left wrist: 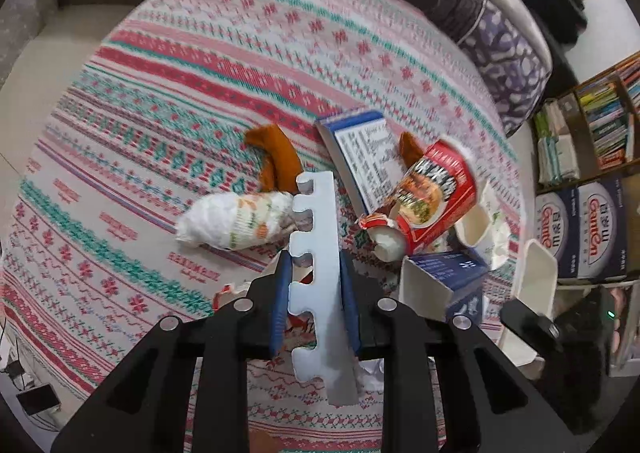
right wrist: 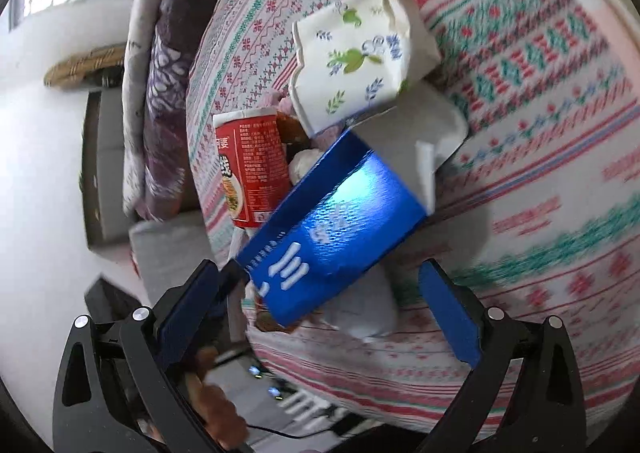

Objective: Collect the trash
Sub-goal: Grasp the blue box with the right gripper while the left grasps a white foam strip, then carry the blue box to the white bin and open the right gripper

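Note:
My left gripper (left wrist: 315, 293) is shut on a pale foam strip with notched edge (left wrist: 318, 285), held above the patterned cloth. Beyond it lie a crumpled white wrapper (left wrist: 236, 223), orange peel (left wrist: 278, 161), a red noodle cup (left wrist: 434, 197), a blue-and-white box (left wrist: 360, 157) and a small blue carton (left wrist: 448, 285). My right gripper (right wrist: 328, 305) is open, its jaws either side of a shiny blue carton (right wrist: 332, 229). Behind it are the red noodle cup (right wrist: 250, 169) and a crushed white paper cup with green frogs (right wrist: 356, 57).
The round table wears a red, green and white knitted cloth (left wrist: 200, 73). A purple cushion and dark sofa (left wrist: 508, 53) are behind, bookshelves and boxes (left wrist: 592, 213) at right. A white bin rim (left wrist: 536, 281) stands by the table edge. Floor and cables (right wrist: 280, 405) lie below.

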The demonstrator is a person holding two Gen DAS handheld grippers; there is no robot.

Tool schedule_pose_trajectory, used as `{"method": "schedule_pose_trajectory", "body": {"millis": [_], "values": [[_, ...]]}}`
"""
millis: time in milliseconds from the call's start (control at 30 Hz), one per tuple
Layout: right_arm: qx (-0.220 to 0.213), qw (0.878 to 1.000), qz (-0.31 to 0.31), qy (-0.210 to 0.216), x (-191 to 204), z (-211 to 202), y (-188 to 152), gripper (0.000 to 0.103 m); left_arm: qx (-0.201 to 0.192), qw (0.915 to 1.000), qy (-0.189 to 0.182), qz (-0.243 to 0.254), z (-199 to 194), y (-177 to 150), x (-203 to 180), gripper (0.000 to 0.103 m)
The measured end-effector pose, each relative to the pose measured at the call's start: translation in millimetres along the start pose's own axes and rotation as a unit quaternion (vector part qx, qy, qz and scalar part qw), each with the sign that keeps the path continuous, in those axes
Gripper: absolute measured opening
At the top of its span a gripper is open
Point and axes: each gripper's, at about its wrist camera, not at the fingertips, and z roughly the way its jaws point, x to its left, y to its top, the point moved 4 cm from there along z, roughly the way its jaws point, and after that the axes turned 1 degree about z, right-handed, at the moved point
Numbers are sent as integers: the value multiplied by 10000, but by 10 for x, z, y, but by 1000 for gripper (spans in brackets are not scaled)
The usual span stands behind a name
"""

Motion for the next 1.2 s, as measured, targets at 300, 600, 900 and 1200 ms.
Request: {"method": "schedule_pose_trajectory", "body": {"millis": [300,600,900,1200], "values": [[-30,9996,180,195,32,218,54,39,-428,9990,-101,102,-349,-102,37,24],[-684,9939,-852,-138,257,3,59,19,-807,9965,-222,51,-500,-98,1,24],[-1906,9414,-2699,-673,751,-463,-56,17,-1614,9862,-156,346,-740,-114,-265,24],[-2324,9081,-3348,-960,744,-793,-49,15,-1962,9774,76,781,-757,-191,-615,24]]}}
